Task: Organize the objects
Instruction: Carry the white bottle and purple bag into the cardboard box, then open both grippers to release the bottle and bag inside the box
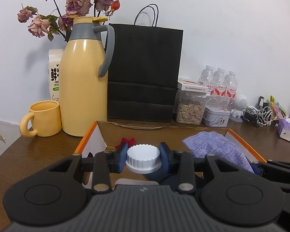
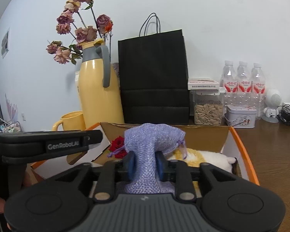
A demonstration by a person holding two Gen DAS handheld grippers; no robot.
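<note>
Left wrist view: left gripper [image 1: 143, 157] sits over the open cardboard box [image 1: 88, 137] with a white ribbed cap [image 1: 143, 157] between its blue pads [image 1: 122, 157]. Right pad looks to touch the cap; a thin gap may show on the left, so I can't tell if it's really clamped or just released. Cap tops a dark item below that's mostly hidden, can't identify it. Box sits near the table's [image 1: 38, 154] front edge; yellow thermos [image 1: 83, 81] and yellow mug [image 1: 43, 118] toward the back left corner, black paper bag [image 1: 145, 73] at the back edge. Right wrist view: right gripper [image 2: 144, 164] has the lilac mesh pouch [image 2: 152, 141] bunched between its pads, fabric necked in at the pads and fanning out above, so it's probably pinched, but the hold looks loose and the pictures don't settle it. Pouch hangs over the box interior, above a red rose [image 2: 118, 145] and a plush toy [image 2: 206, 156] lying inside; the toy is by the box's right wall. Risks, my read: a light pinch on slippery mesh could let the pouch slide out and land half over the box wall; the drawstring [image 2: 116, 151] could snag the rose; the two grippers are close together over the same box, so a sideways move could knock them together and tip the capped item.
</note>
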